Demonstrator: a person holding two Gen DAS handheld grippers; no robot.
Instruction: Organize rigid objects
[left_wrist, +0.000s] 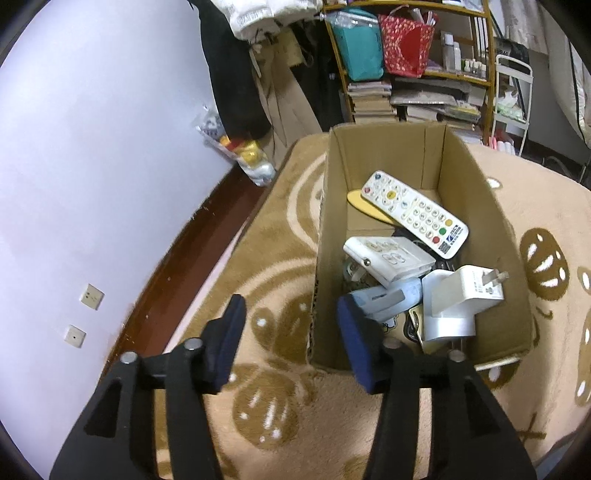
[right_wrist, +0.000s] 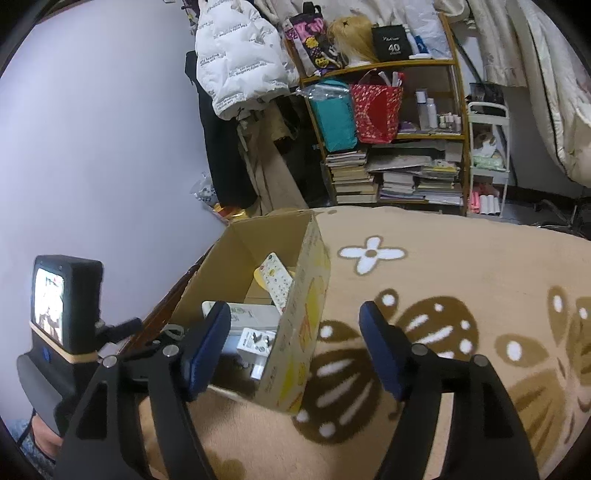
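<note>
Left gripper (left_wrist: 291, 332): jaws spread wide, nothing between them. Blue pads (left_wrist: 231, 336) face each other across bare blanket; the right-hand pad overlaps the near left corner of the cardboard box (left_wrist: 369, 155) in the left wrist view, contact not clear.

Right gripper (right_wrist: 295, 354): jaws likewise apart and empty. Its left finger sits in front of the box's open top, its right finger over the blanket (right_wrist: 461, 258); the box's near yellow-printed corner shows in the gap between them.

The box stands open-topped on the tan blanket with brown and white flower shapes. Inside, toward the far end: a white remote control (left_wrist: 413, 212) lying diagonally, tilted, its upper end over a yellow flat piece (left_wrist: 365, 206). Below it, a white flat device (left_wrist: 388, 256) with printed markings. Nearer the gripper, a white plug adapter (left_wrist: 476, 288) with two metal prongs pointing right, resting against a white block (left_wrist: 443, 317). A pale blue item (left_wrist: 388, 299) lies beside these, partly behind the left gripper's pad. Dark items underneath, not identifiable.

Beyond the box: a wooden shelf (right_wrist: 458, 122) with stacked books, a teal bag (right_wrist: 332, 118), a red bag (right_wrist: 376, 110). A white puffer jacket (right_wrist: 236, 62) hangs against the lilac wall (left_wrist: 92, 147). At the left edge of the right wrist view, a small lit screen (right_wrist: 48, 302) on a black mount.
</note>
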